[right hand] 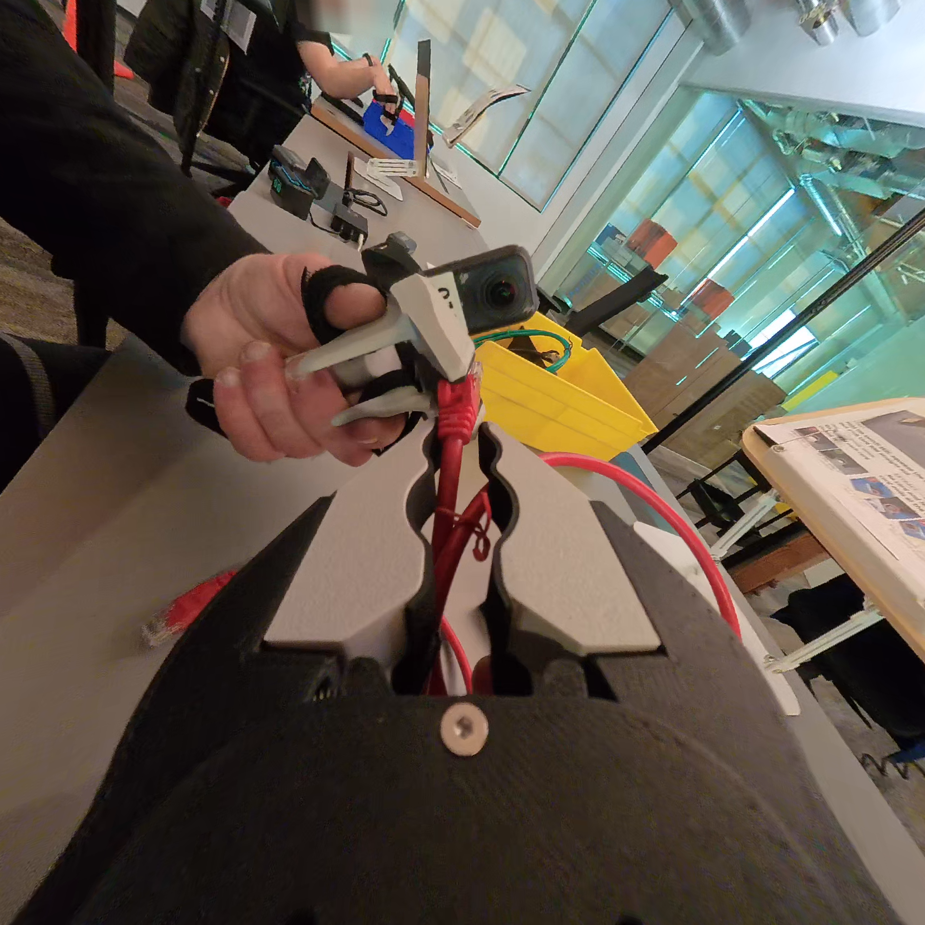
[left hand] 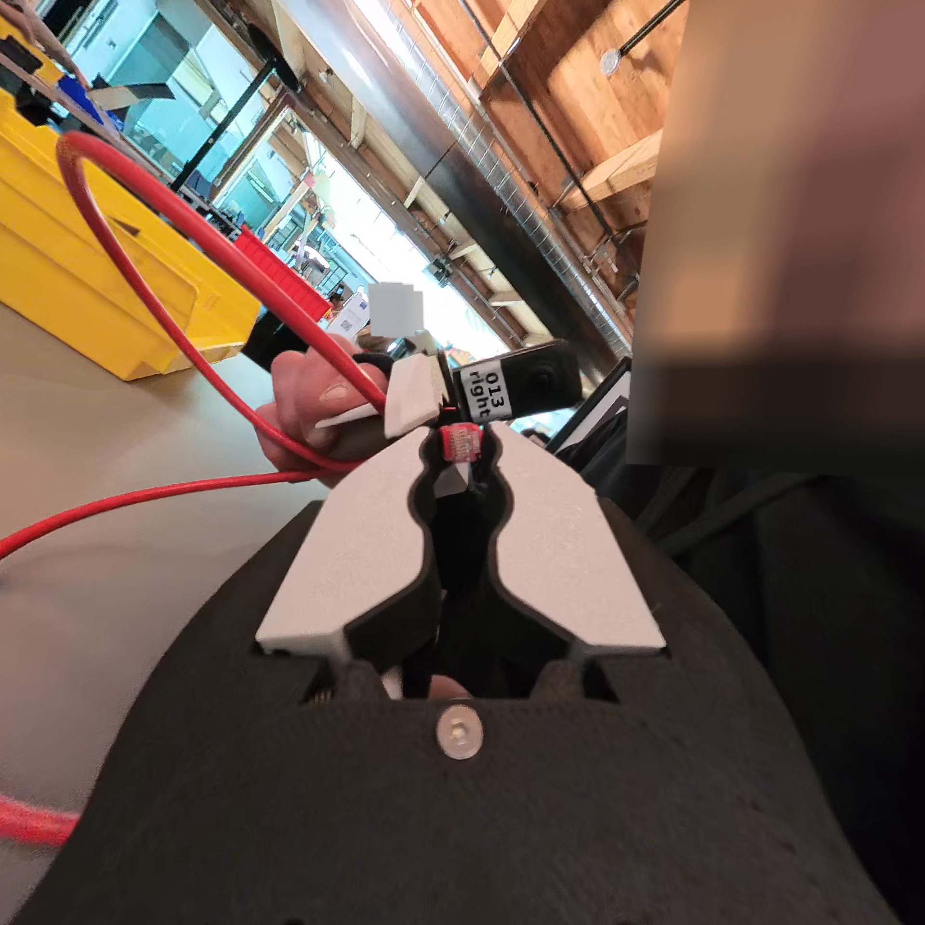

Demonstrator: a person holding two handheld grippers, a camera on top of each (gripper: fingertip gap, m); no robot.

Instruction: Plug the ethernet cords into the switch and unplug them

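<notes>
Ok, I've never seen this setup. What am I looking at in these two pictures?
No robot here: a person holds a hand-worked, two-fingered gripper in each hand, each with a camera looking along its fingers. One picture is from the left gripper, the other from the right gripper, so each shows the other. A red cable runs between the right gripper's fingers, and its plug sits between the left's tips; how firmly either grips is unclear. On the grey table are a yellow bin and a loose red plug.
</notes>
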